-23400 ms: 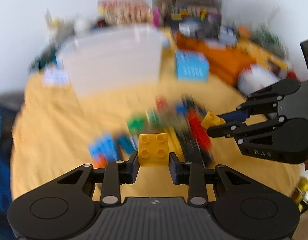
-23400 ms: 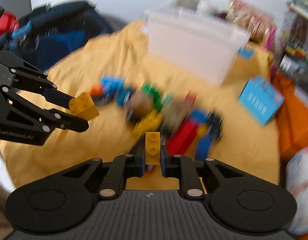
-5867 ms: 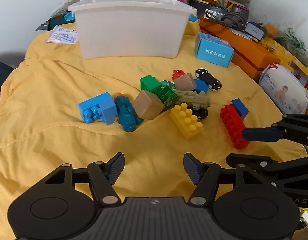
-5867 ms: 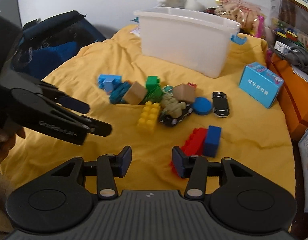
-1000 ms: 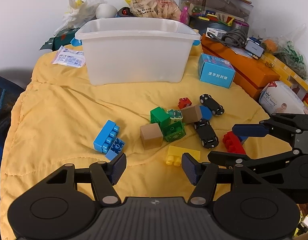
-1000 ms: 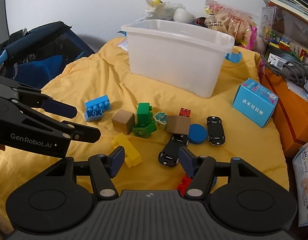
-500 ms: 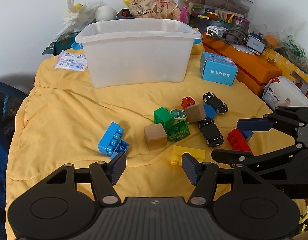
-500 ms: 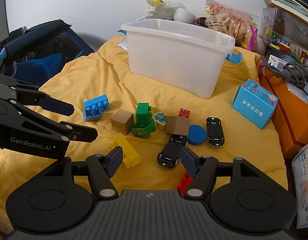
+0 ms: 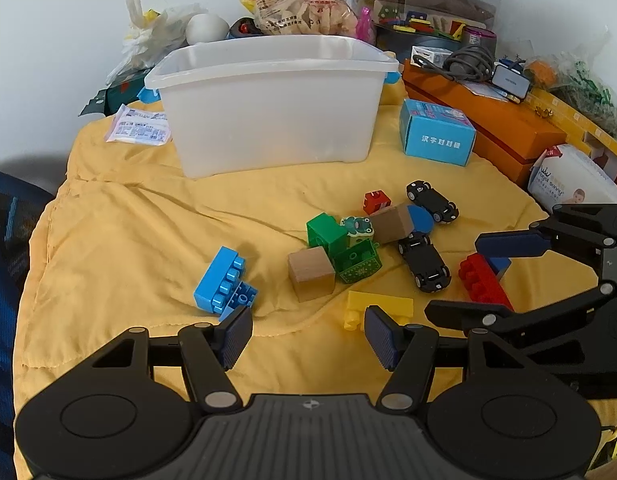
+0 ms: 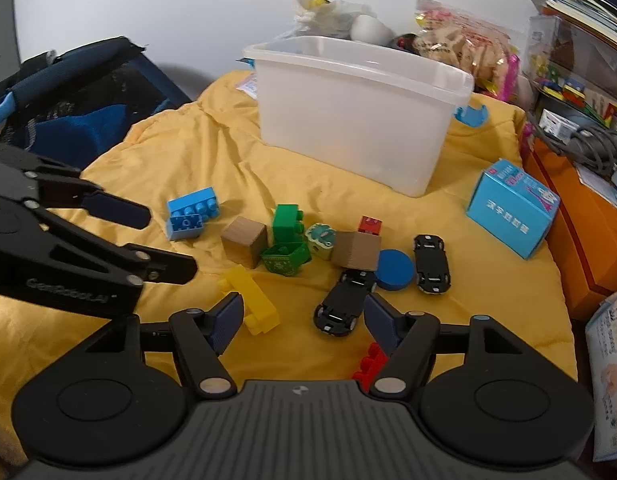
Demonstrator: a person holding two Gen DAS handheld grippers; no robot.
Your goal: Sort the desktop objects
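My left claw [image 9: 308, 330] spread, empty, near yellow brick [image 9: 382, 307]. My right claw [image 10: 304, 320] spread, empty; black car [image 10: 344, 304] just beyond.

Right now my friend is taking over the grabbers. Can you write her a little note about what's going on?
Left gripper: open, empty. Right gripper: open, empty.
White bin stands at the back of the yellow blanket; its contents can't be seen.
Still on the blanket: blue brick, wooden cube, green bricks, yellow brick, red brick, two black cars.
Left: sort all of these.
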